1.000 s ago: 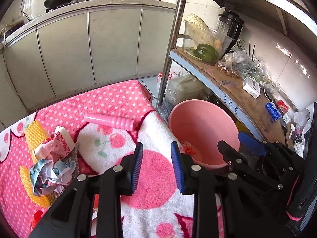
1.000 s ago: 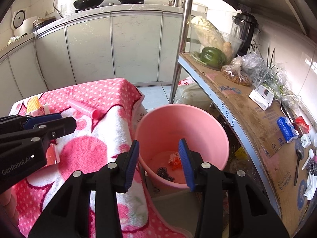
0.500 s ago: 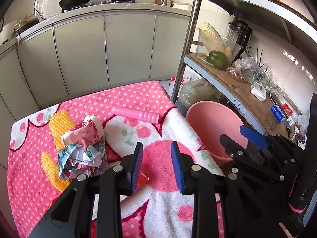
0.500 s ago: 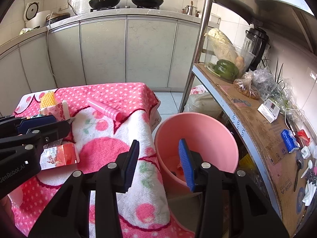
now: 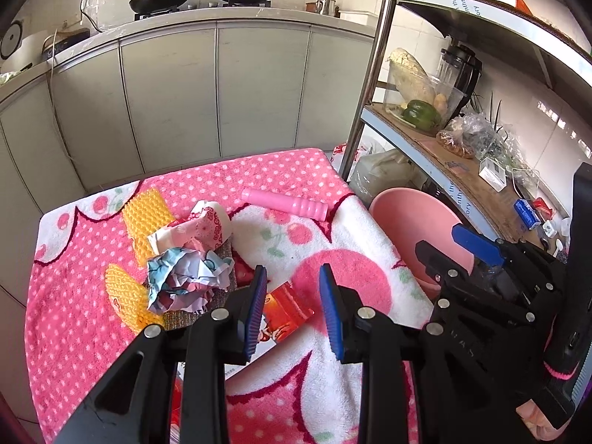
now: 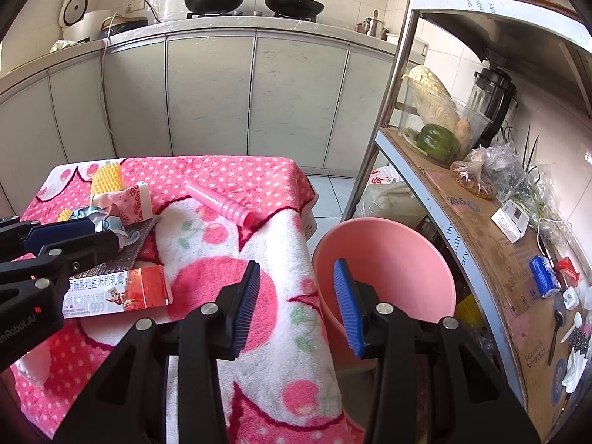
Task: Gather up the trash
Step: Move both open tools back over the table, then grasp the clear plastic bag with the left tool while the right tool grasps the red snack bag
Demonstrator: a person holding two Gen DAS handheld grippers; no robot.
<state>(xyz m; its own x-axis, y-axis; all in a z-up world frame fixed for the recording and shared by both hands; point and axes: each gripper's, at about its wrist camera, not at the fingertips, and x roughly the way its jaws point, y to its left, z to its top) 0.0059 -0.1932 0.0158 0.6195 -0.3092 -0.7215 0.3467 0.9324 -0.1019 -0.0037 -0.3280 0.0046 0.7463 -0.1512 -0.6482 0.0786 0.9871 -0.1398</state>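
Observation:
On the pink spotted blanket (image 5: 74, 296) lie a crumpled paper wad (image 5: 185, 281), a pink-and-white packet (image 5: 199, 229), a pink tube (image 5: 285, 205) and a red-and-white carton (image 5: 286, 312). My left gripper (image 5: 292, 296) hovers open just above the carton, nothing between its pads. A pink bucket (image 6: 388, 259) stands on the floor at the table's right edge. My right gripper (image 6: 298, 292) is open and empty over that edge, between blanket and bucket. The right wrist view also has the carton (image 6: 118, 292), the tube (image 6: 222, 203) and the left gripper (image 6: 55, 248) at its left.
A metal shelf rack (image 6: 384, 111) stands right of the bucket, holding a glass bowl of vegetables (image 6: 436, 118), a blender (image 6: 492, 100) and bags. A white sack (image 5: 381, 174) sits under it. Grey cabinets (image 5: 222, 92) with woks on top line the back.
Both grippers have drawn back from the bucket toward the table. More blanket shows now, and the carton has come into sight under the left gripper. Neither pair of jaws changed its gap.

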